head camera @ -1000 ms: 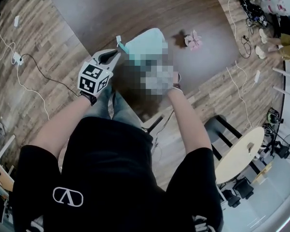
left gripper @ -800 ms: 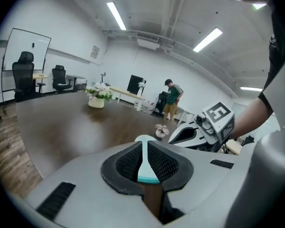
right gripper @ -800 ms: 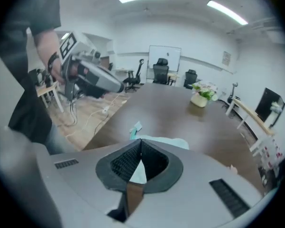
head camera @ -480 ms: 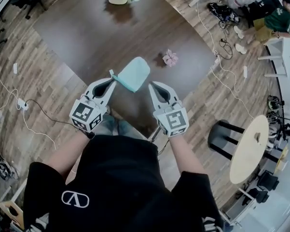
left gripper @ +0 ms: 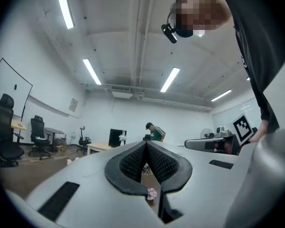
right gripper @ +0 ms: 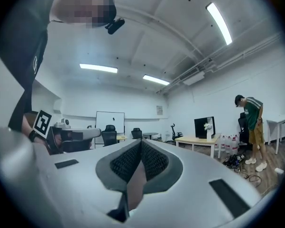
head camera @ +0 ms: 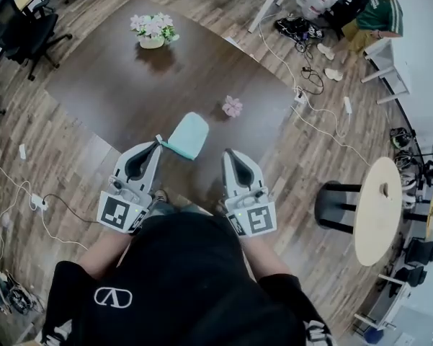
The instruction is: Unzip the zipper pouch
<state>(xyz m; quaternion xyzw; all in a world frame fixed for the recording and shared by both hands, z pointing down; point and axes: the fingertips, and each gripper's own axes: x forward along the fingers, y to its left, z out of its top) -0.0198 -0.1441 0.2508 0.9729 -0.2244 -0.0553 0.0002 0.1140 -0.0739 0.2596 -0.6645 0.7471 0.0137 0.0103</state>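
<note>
A light teal zipper pouch [head camera: 189,134] lies on the dark brown table [head camera: 115,85], near its front edge. In the head view my left gripper [head camera: 158,143] is held over the pouch's left corner, where a small tab shows. Its jaws have just been closing; the left gripper view shows the left gripper [left gripper: 146,146] shut, pointing level into the room, with nothing between the pads. My right gripper [head camera: 229,152] hovers to the right of the pouch, apart from it. In the right gripper view, the right gripper [right gripper: 141,144] is likewise shut and empty. Neither gripper view shows the pouch.
A small pink flower [head camera: 233,107] lies on the table right of the pouch, and a flower pot [head camera: 153,31] stands at the far side. Cables trail over the wooden floor. A round table [head camera: 378,211] and a stool [head camera: 331,204] stand at right. A person in green [head camera: 378,6] is far back.
Both grippers have risen and drawn back toward my body, turning from pointing down to level. The left gripper's tip stays by the pouch's corner in the head view; the pouch looks smaller.
</note>
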